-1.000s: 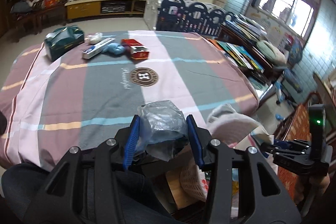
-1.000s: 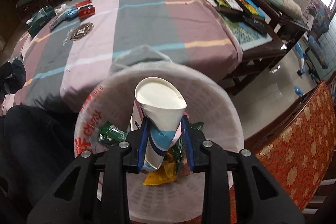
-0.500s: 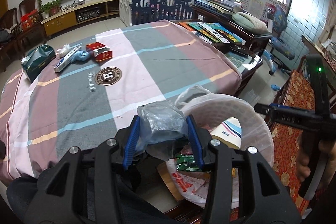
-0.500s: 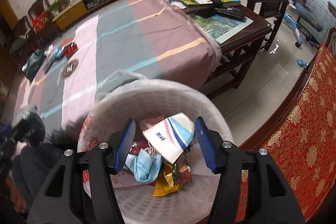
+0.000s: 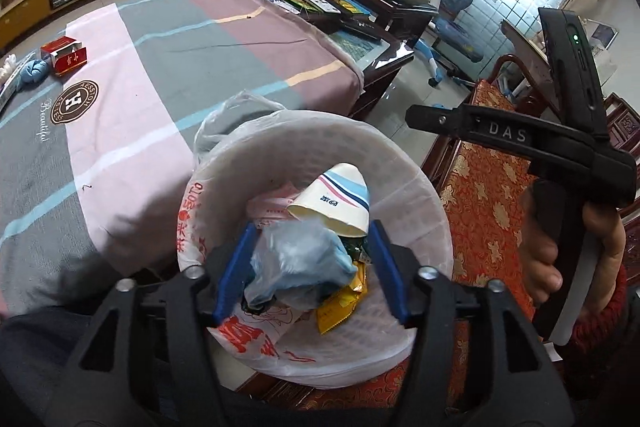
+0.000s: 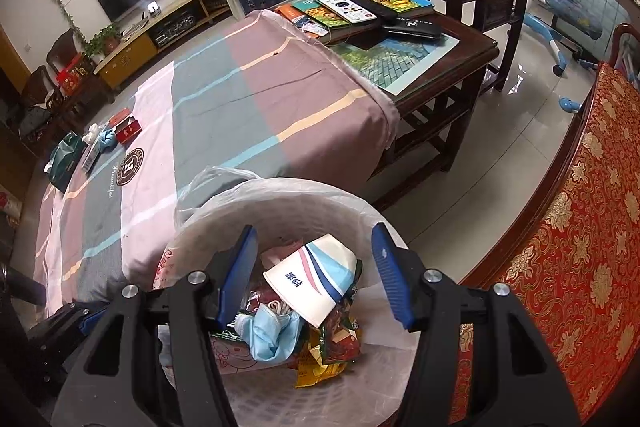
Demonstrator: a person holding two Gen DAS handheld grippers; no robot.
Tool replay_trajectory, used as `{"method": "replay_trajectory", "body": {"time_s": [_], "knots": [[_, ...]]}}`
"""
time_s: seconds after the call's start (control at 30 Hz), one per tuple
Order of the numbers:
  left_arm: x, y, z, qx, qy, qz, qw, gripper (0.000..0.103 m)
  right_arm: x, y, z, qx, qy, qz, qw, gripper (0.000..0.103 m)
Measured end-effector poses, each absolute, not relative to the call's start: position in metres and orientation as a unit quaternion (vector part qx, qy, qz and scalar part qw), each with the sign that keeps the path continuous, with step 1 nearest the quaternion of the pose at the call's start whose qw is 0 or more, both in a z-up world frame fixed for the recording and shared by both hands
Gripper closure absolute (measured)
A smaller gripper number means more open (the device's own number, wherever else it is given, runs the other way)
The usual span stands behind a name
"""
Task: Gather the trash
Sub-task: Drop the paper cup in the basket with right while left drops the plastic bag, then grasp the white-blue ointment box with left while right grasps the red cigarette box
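Both grippers have shifted over the lined bin (image 5: 404,187) since the earlier frame. Left gripper (image 5: 310,273) jaws are opening, the crumpled plastic bag (image 5: 296,263) between them, touching the nine o'clock pad. Right gripper (image 6: 316,275) stands wide and empty above the paper cup (image 6: 316,277) lying among the wrappers.

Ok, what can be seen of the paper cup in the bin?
The paper cup is white with blue, light blue and pink stripes and small blue print. It looks squashed, lying on its side on top of the other trash in the lined bin, resting against a blue mask and wrappers. Nothing grips it.
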State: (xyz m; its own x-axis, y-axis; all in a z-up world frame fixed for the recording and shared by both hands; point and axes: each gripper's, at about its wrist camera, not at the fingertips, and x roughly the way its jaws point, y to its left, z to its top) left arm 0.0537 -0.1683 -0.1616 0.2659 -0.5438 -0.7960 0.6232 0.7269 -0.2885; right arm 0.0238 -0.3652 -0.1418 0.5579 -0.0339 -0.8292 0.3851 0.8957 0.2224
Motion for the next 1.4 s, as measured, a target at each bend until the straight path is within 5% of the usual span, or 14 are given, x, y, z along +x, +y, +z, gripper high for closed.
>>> {"method": "replay_trajectory", "body": {"time_s": [0.33, 0.5, 0.77, 1.13, 1.4], "knots": [[0.088, -0.115, -0.161, -0.007, 0.468, -0.25, 0.848, 0.027, 0.041, -0.35, -0.147, 0.194, 0.466, -0.103, 0.857, 0.044], [0.115, -0.06, -0.164, -0.031, 0.461, -0.152, 0.873, 0.048, 0.078, -0.315, -0.139, 0.182, 0.467, -0.058, 0.864, 0.043], [0.152, 0.052, -0.164, -0.091, 0.446, -0.037, 0.889, 0.066, 0.176, -0.202, -0.121, 0.112, 0.445, 0.055, 0.887, 0.044], [0.227, 0.135, -0.148, -0.132, 0.423, 0.031, 0.896, 0.059, 0.312, -0.097, -0.141, 0.036, 0.462, 0.1, 0.881, 0.036], [0.335, 0.133, -0.156, -0.044, 0.436, 0.013, 0.899, 0.036, 0.408, -0.08, -0.184, -0.022, 0.492, 0.077, 0.867, 0.036]]}}
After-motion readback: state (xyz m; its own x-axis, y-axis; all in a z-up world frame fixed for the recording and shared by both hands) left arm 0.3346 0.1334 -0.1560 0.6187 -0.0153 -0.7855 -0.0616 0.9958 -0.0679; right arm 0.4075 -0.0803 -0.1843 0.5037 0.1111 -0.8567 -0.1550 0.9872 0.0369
